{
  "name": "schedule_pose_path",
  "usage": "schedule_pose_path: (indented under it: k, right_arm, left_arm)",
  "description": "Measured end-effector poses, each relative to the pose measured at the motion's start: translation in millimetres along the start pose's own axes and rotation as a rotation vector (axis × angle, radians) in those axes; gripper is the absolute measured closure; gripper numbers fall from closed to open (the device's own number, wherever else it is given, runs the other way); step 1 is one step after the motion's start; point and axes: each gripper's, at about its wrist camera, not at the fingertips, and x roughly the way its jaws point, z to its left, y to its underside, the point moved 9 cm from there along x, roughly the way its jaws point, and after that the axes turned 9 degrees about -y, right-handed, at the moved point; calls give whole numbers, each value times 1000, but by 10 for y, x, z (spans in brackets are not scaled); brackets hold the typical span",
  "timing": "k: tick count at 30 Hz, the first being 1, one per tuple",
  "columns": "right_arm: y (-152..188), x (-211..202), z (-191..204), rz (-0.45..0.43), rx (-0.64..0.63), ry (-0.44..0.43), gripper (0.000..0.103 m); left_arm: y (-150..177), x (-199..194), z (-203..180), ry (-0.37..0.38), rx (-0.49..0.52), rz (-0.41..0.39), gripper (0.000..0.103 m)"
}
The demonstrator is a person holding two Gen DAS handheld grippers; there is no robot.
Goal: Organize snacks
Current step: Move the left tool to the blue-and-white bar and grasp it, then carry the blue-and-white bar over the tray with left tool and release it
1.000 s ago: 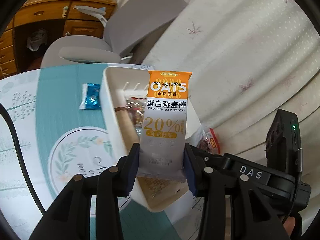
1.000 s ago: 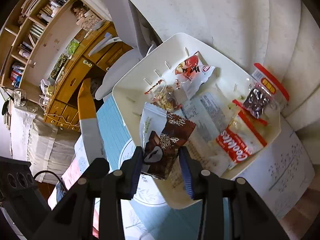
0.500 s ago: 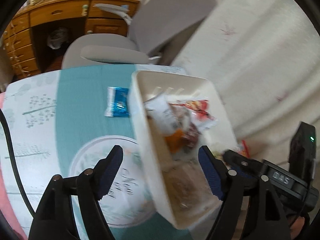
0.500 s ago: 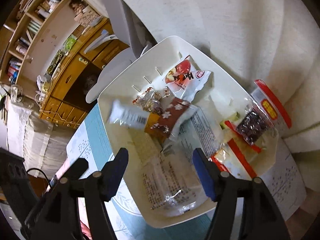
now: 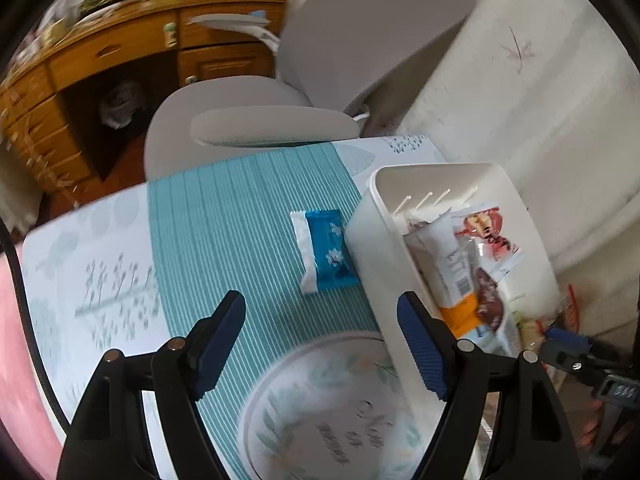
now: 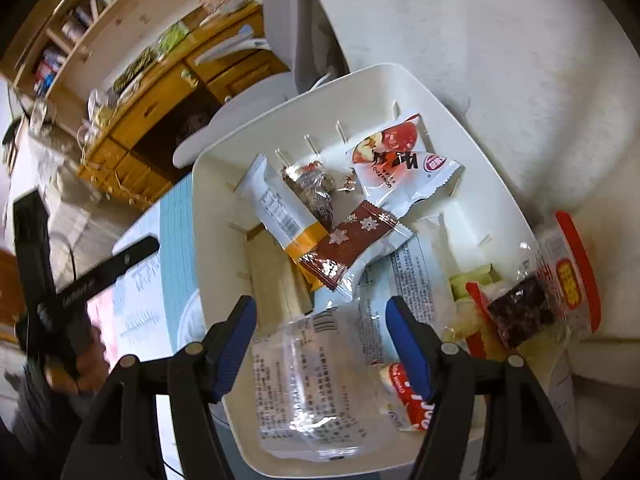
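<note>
- The white bin (image 5: 362, 240) is sitting at the bench (image 5: 224, 240) edge, its near wall rising just ahead of the left tongs' (image 5: 320, 344) right finger; teal-striped cloth is lying bare ahead of and to the left of those tongs.
- A blue snack packet (image 5: 326, 250) is lying flat on the cloth ahead of the left tongs, just beside the bin's outer wall.
- The left tongs are standing wide apart, gripping nothing.
- The right tongs (image 6: 320, 340) are hanging over the bin (image 6: 224, 160) — spread wide and empty, with a clear crinkled bag (image 6: 304, 384) lying below and between the fingers.
- Ahead of the right tongs, an orange-and-white oat bar (image 6: 280, 212) is lying diagonally, a brown snowflake packet (image 6: 348, 244) overlapping its orange end, and a red-and-white apple packet (image 6: 400, 164) farther ahead.
- To the right of the right tongs, a red-trimmed clear bag (image 6: 560, 280) is draping over the bin's rim — its contents are hard to make out.
</note>
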Motion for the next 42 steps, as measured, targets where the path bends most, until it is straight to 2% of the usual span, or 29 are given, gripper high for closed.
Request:
schedule_pose_path:
  k: [3, 8, 17, 22, 26, 28, 30, 35, 36, 42]
  right_arm:
    - [-7, 34, -35, 18, -6, -19, 35]
    - [-49, 67, -160, 20, -60, 27, 33]
    - [-71, 126, -404, 36, -31, 49, 32]
    - [-53, 135, -474, 34, -23, 76, 32]
    - [0, 95, -499, 21, -14, 103, 32]
    - [16, 52, -489, 9, -12, 112, 32]
    - [32, -3, -444, -1, -6, 114, 32]
    - [40, -82, -318, -11, -9, 108, 32]
    - [41, -92, -303, -9, -12, 112, 32]
    - [29, -162, -195, -17, -29, 108, 32]
  left_arm:
    - [-74, 204, 13, 2, 77, 5, 26]
    - [-158, 565, 2, 4, 193, 34, 26]
    - [-190, 1078, -198, 22, 418, 108, 26]
    - [-222, 1146, -342, 49, 495, 88, 26]
    - [-231, 1166, -377, 28, 549, 50, 27]
    - [-240, 1151, -388, 30, 546, 31, 33]
    - [-260, 1139, -407, 31, 543, 11, 46]
    - [-271, 1114, -422, 28, 527, -19, 64]
    - [-269, 1107, -417, 25, 513, -24, 71]
    - [-149, 1020, -343, -7, 410, -28, 78]
